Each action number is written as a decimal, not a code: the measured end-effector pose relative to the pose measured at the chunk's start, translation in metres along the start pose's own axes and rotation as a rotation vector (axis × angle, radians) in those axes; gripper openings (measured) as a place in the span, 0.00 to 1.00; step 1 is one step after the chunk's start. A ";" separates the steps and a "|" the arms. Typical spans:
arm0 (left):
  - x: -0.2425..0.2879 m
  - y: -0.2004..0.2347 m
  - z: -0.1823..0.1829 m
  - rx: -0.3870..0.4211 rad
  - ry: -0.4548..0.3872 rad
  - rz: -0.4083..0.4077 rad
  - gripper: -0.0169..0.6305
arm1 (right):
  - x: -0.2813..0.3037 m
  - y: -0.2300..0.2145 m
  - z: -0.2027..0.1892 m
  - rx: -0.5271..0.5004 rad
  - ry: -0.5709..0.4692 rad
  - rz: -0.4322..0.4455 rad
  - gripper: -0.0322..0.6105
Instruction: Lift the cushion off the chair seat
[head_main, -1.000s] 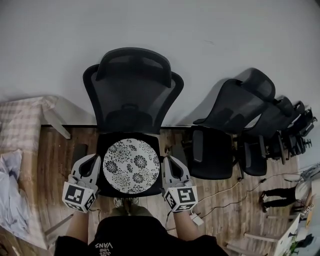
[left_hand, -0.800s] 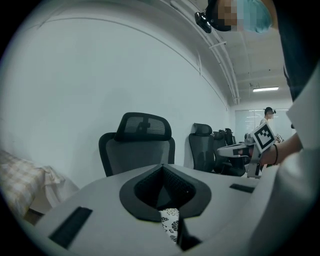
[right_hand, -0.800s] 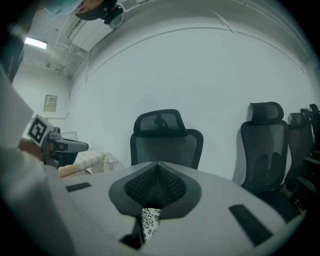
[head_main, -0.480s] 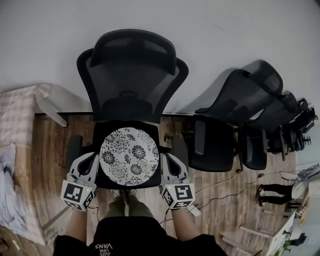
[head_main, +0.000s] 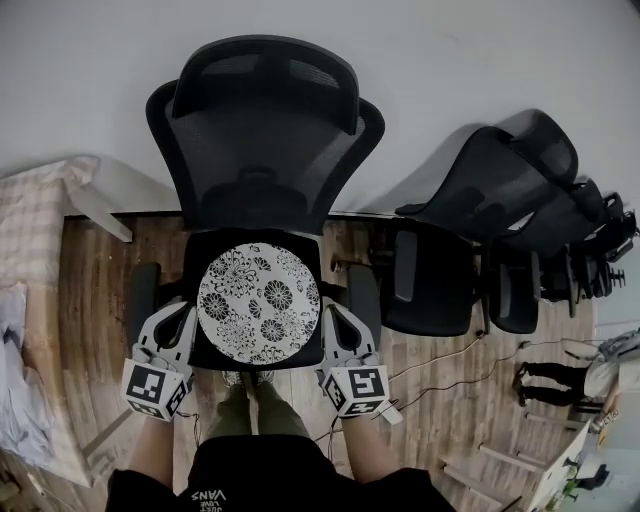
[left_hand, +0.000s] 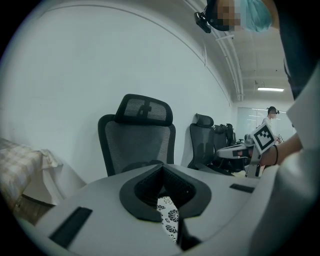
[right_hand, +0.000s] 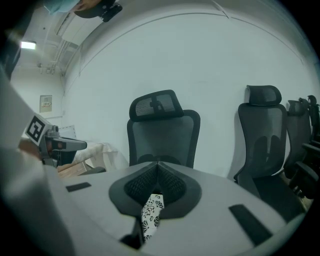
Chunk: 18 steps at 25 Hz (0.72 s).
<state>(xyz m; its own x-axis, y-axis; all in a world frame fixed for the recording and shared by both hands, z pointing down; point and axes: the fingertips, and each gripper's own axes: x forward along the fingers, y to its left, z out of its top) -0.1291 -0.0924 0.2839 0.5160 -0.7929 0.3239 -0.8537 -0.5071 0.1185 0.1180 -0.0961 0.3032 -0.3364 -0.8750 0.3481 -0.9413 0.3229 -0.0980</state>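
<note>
A round white cushion (head_main: 260, 303) with black flowers lies flat over the seat (head_main: 205, 250) of a black mesh office chair (head_main: 262, 130). My left gripper (head_main: 190, 322) is shut on its left edge and my right gripper (head_main: 328, 322) is shut on its right edge. In the left gripper view the shut jaws (left_hand: 161, 169) have a strip of the floral cushion (left_hand: 169, 217) pinched in their gap, with the chair (left_hand: 137, 145) behind. The right gripper view shows the same: shut jaws (right_hand: 157, 169), floral fabric (right_hand: 151, 212), chair (right_hand: 162, 132). Whether the cushion touches the seat I cannot tell.
A row of black office chairs (head_main: 440, 280) stands close on the right. A table with a checked cloth (head_main: 40, 220) is at the left. Cables (head_main: 450, 365) trail over the wooden floor. A white wall is behind the chair.
Both grippers have come down together with the cushion held between them, closer to the seat. The jaws have stayed shut.
</note>
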 end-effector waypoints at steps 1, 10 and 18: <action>0.001 0.000 -0.002 -0.002 0.003 0.000 0.04 | 0.001 -0.001 -0.001 0.001 0.002 -0.001 0.08; 0.005 -0.002 -0.020 -0.020 0.032 -0.003 0.04 | 0.007 -0.005 -0.017 0.014 0.029 -0.003 0.08; 0.009 0.004 -0.033 -0.031 0.049 0.009 0.04 | 0.015 -0.005 -0.033 0.017 0.054 0.002 0.08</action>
<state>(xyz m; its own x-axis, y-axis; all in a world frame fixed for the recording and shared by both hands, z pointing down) -0.1306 -0.0901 0.3186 0.5046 -0.7798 0.3706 -0.8607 -0.4883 0.1444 0.1186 -0.0994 0.3399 -0.3366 -0.8535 0.3978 -0.9412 0.3177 -0.1148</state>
